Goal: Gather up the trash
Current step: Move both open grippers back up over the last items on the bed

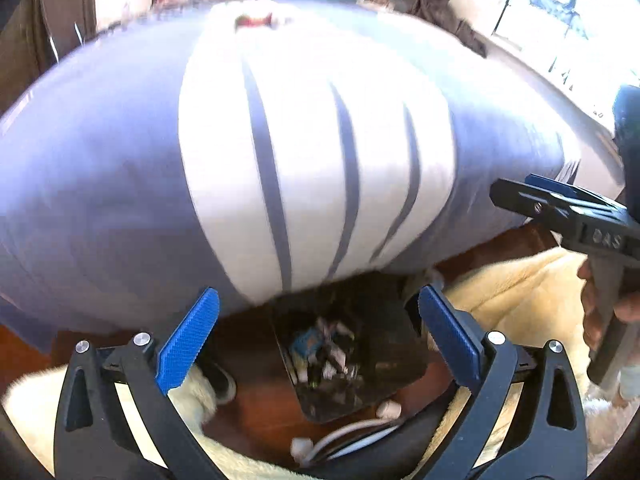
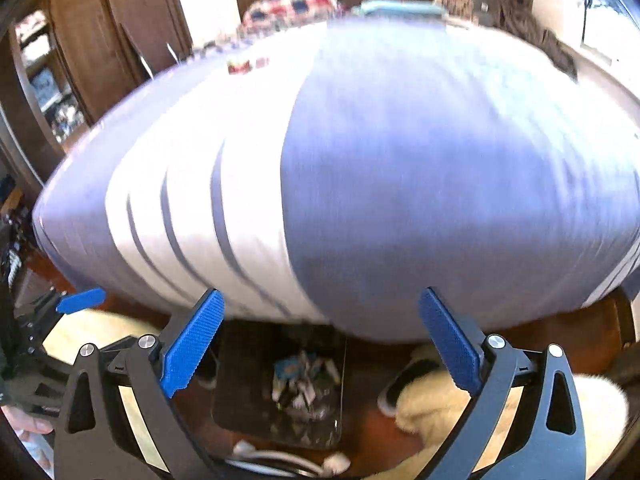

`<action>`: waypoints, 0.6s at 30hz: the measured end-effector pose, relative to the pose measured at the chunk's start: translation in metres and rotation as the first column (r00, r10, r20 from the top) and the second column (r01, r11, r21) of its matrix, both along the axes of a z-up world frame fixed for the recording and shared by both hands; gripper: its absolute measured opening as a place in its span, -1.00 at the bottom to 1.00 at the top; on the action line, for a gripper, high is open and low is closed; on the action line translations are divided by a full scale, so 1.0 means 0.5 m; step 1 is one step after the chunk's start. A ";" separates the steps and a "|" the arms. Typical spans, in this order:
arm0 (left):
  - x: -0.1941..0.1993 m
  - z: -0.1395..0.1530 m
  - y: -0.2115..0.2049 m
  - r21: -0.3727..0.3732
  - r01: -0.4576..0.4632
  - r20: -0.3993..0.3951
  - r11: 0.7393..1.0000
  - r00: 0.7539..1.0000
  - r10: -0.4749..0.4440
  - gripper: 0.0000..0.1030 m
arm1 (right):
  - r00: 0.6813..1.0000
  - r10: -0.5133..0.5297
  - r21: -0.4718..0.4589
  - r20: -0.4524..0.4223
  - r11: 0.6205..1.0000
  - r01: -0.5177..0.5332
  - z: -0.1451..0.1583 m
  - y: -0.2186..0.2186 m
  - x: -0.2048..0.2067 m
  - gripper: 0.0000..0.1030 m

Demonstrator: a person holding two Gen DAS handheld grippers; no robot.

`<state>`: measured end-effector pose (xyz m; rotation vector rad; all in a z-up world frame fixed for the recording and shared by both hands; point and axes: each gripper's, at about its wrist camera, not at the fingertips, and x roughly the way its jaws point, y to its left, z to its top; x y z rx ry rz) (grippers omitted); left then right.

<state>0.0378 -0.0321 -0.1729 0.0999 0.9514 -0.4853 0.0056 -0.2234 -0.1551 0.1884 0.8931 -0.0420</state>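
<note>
A dark bin (image 1: 384,304) (image 2: 244,360) stands on the wooden floor at the foot of a bed, with crumpled wrappers and paper scraps (image 1: 324,344) (image 2: 298,380) inside it. My left gripper (image 1: 318,296) hangs above the bin, open, with nothing between its blue pads. My right gripper (image 2: 320,296) is also open and empty over the bin's right side. Each gripper shows at the edge of the other's view: the right gripper (image 1: 516,190), the left gripper (image 2: 80,300). A small red and white item (image 1: 254,20) (image 2: 240,66) lies far up the bed.
The bed's blue-grey and white striped cover (image 1: 120,160) (image 2: 440,160) fills most of both views. A cream fluffy rug (image 1: 520,300) (image 2: 440,408) lies beside the bin. A white cable (image 1: 352,432) runs across the floor. A wooden wardrobe (image 2: 100,40) stands at the far left.
</note>
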 end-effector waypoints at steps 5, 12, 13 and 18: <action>0.058 0.076 0.021 0.017 -0.058 0.082 0.998 0.995 0.057 0.84 | 0.997 -0.007 -0.038 0.071 0.999 0.009 0.076 -0.028 0.047 0.93; 0.175 0.130 0.024 0.035 -0.114 0.135 0.993 0.985 0.108 0.84 | 0.993 0.027 -0.063 0.114 0.998 -0.020 0.132 -0.033 0.148 0.93; 0.197 0.133 0.023 0.040 -0.119 0.135 0.992 0.984 0.113 0.85 | 0.993 0.036 -0.062 0.115 0.998 -0.029 0.133 -0.033 0.164 0.93; 0.292 0.136 0.026 0.060 -0.139 0.115 0.989 0.985 0.131 0.84 | 0.994 0.072 -0.039 0.087 0.997 -0.069 0.135 -0.018 0.268 0.93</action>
